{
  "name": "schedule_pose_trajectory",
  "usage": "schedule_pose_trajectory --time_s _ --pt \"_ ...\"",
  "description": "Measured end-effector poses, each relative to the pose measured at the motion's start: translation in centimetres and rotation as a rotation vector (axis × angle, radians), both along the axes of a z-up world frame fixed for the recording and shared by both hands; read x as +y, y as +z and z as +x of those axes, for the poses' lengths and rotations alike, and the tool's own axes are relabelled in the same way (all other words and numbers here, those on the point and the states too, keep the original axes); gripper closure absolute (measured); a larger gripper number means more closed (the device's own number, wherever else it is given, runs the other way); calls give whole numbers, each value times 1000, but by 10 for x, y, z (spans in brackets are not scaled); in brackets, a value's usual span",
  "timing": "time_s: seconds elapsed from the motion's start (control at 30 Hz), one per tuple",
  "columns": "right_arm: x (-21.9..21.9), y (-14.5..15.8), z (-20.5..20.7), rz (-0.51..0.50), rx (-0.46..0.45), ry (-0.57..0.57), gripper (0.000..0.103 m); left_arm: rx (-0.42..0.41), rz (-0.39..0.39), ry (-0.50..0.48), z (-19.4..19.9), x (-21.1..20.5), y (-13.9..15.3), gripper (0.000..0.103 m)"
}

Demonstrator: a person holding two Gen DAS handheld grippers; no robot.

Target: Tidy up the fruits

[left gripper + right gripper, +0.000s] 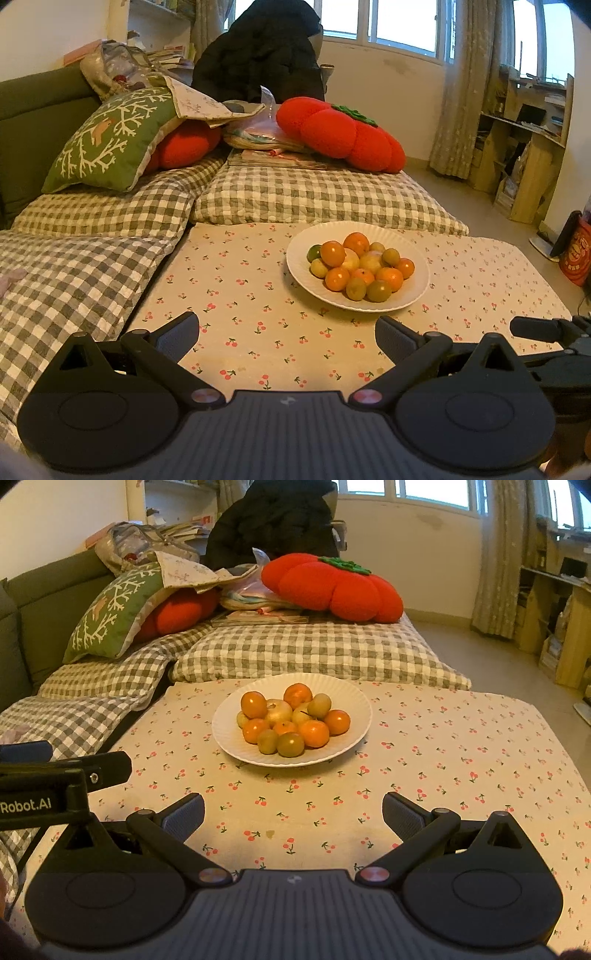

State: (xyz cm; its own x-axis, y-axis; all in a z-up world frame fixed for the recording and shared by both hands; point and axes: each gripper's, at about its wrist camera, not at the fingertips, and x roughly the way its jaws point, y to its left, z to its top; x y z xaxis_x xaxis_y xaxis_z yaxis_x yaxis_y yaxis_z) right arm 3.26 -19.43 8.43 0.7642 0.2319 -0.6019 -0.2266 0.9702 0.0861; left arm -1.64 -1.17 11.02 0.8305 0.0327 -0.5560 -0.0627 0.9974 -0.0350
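A white plate (pixel 413 291) (pixel 354 701) stands on a table with a cherry-print cloth (pixel 258 295) (pixel 443 760). It holds a heap of orange tangerines (pixel 333 253) (pixel 314 733), yellow-green round fruits (pixel 379 291) (pixel 290 744) and a pale apple (pixel 277 709). My left gripper (pixel 288 334) is open and empty, low over the cloth, short of the plate. My right gripper (pixel 293 814) is open and empty, directly in front of the plate. The left gripper's body (pixel 66 775) shows at the left of the right wrist view.
A sofa with checked covers (pixel 92 258) (pixel 314 653) borders the table at the left and back. It carries a green cushion (pixel 110 144), red tomato cushions (pixel 340 133) (pixel 332 587) and a stack of papers. Shelves (pixel 524 147) stand at the right wall.
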Motion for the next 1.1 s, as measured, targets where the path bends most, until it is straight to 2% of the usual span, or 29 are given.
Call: schedule_pose_trajectory --time_s 1.1 --pt "3 -1 0 -4 5 5 0 16 -20 -20 2 1 -2 7"
